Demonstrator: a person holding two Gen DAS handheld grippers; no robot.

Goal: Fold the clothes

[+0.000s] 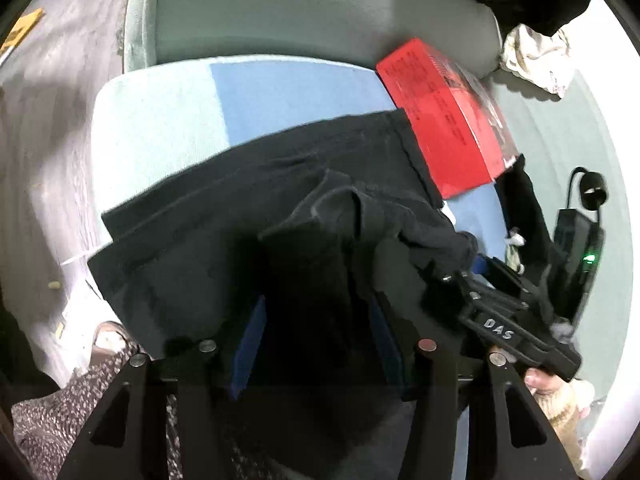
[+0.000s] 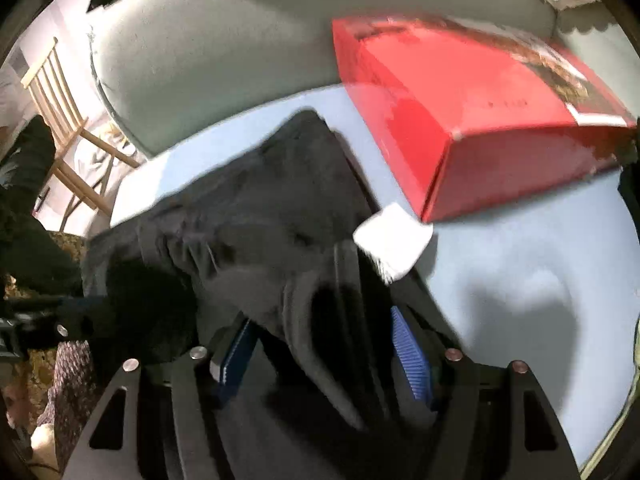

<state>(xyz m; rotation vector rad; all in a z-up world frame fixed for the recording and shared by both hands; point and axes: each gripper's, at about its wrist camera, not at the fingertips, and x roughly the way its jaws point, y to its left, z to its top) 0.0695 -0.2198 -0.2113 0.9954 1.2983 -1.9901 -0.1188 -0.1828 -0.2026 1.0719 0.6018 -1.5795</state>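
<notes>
Soft black garment (image 1: 260, 200) bunched, seemingly between both grippers' jaws.

Between the blue ribbed pads (image 2: 410, 364) of the right gripper (image 2: 324, 344) the garment (image 2: 256, 208) is black, with a white label (image 2: 394, 238) just ahead of them. Farther ahead and to the right, the box (image 2: 472, 132) is bright red. The surface (image 2: 520, 264) under it is pale blue. Past that, the cushion (image 2: 224, 36) is grey-green. Left of the left gripper (image 1: 316, 340), the fabric (image 1: 52, 424) is brown with pale speckles.
</notes>
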